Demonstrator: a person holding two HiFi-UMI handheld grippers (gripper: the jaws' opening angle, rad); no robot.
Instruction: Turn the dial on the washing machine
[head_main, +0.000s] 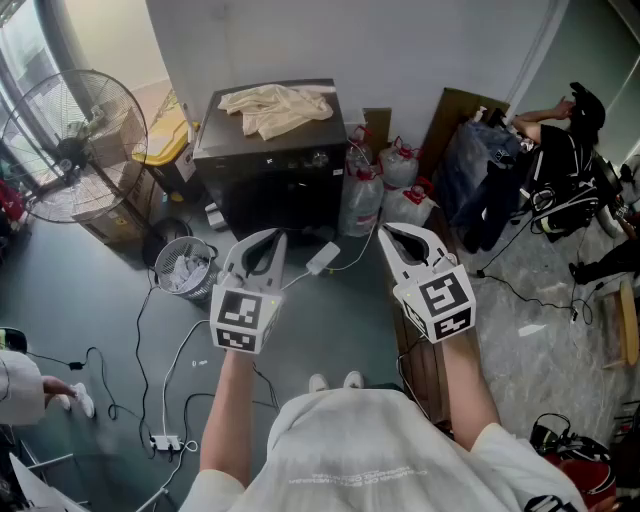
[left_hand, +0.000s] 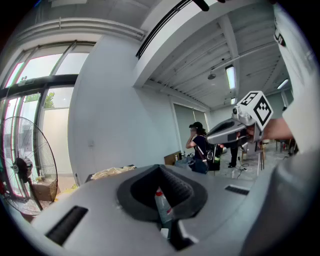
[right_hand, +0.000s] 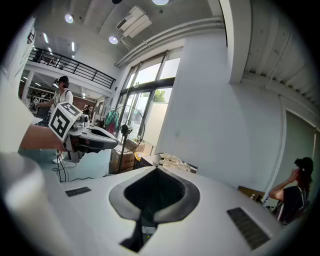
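A black washing machine (head_main: 270, 175) stands against the back wall with a beige cloth (head_main: 277, 106) crumpled on its lid. Its control strip runs along the top front edge, where a small round dial (head_main: 318, 158) is faintly visible. Both grippers hang in the air in front of the machine, well short of it. The left gripper (head_main: 276, 235) has its jaws together with nothing between them, and so does the right gripper (head_main: 386, 229). The left gripper view shows its own shut jaws (left_hand: 159, 167) and the cloth (left_hand: 112, 172) beyond. The right gripper view shows its shut jaws (right_hand: 156, 169) and the cloth (right_hand: 174, 161).
A standing fan (head_main: 75, 140) and a yellow bin (head_main: 165, 135) are to the machine's left, with a wire wastebasket (head_main: 185, 268) on the floor. Several water jugs (head_main: 385, 185) stand to its right. Cables and a power strip (head_main: 165, 441) lie on the floor. A person (head_main: 560, 150) is at far right.
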